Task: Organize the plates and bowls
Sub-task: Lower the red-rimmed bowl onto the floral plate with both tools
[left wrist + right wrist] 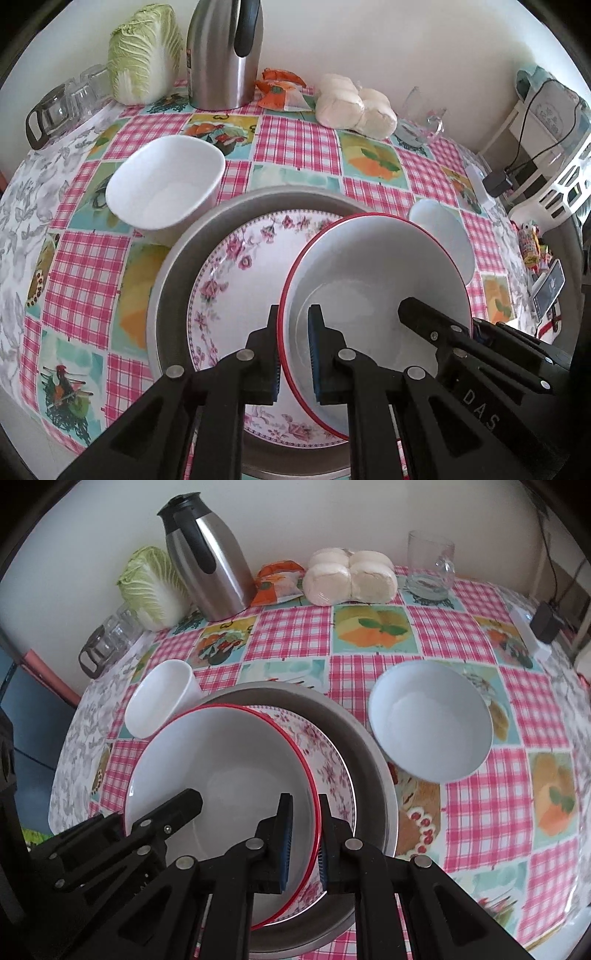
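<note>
A white bowl with a red rim (373, 273) is held over a floral plate (229, 273), which lies inside a grey metal basin (173, 258) at the lower centre of both views. In the left wrist view the bowl is seen tilted, its left rim pinched between the closed blue-padded fingers of the left gripper (295, 354) at the bottom centre. In the right wrist view the opposite, right rim of the same bowl (221, 760) is clamped by the closed right gripper (304, 834), again at the bottom centre; the plate (332, 775) and the basin (369, 746) show past that rim. Each gripper is also caught in the other camera: the right gripper (436, 328) at the lower right, the left gripper (159, 819) at the lower left.

A white rectangular dish (166, 181) is seen just beside the basin at centre left, and a plain white bowl (432, 720) stands to the right of the basin, close to it.

All of this rests on a table covered with a pink checked cloth (472, 782). Along the upper edge, against the wall, a cabbage (144, 51), a steel jug (225, 55), an orange packet (284, 92), wrapped white buns (354, 103) and a glass mug (430, 565) are lined up. Clear glasses (81, 88) are grouped at the upper left.
</note>
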Tool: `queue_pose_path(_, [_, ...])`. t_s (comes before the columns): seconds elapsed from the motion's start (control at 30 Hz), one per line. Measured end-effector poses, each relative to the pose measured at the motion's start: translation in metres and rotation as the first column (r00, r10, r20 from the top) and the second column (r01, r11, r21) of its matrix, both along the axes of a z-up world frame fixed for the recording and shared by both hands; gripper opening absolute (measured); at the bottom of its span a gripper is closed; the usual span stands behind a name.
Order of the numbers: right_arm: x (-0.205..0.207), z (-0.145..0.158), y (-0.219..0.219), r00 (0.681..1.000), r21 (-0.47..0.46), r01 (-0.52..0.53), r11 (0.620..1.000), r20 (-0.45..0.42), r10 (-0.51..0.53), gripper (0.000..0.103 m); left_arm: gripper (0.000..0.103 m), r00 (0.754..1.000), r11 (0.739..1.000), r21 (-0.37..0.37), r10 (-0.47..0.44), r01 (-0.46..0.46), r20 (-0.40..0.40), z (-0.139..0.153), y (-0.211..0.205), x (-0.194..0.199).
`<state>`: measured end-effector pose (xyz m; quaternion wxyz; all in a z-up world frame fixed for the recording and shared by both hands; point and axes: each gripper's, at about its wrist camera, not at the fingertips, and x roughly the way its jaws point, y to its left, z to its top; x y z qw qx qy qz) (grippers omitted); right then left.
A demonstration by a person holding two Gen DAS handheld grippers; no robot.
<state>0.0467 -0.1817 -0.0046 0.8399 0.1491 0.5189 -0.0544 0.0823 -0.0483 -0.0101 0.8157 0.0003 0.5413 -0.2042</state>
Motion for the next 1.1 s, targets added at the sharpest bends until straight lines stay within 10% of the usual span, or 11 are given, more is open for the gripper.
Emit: queue_pose_path(1.1, [0.007, -0.014, 0.01, 1.0, 0.034, -0.008, 0.999, 0.024, 0.007, 0.016, 0.012, 1.0, 1.0, 0.015, 0.019, -0.019, -0.023, -0.01, 0.008, 0.012])
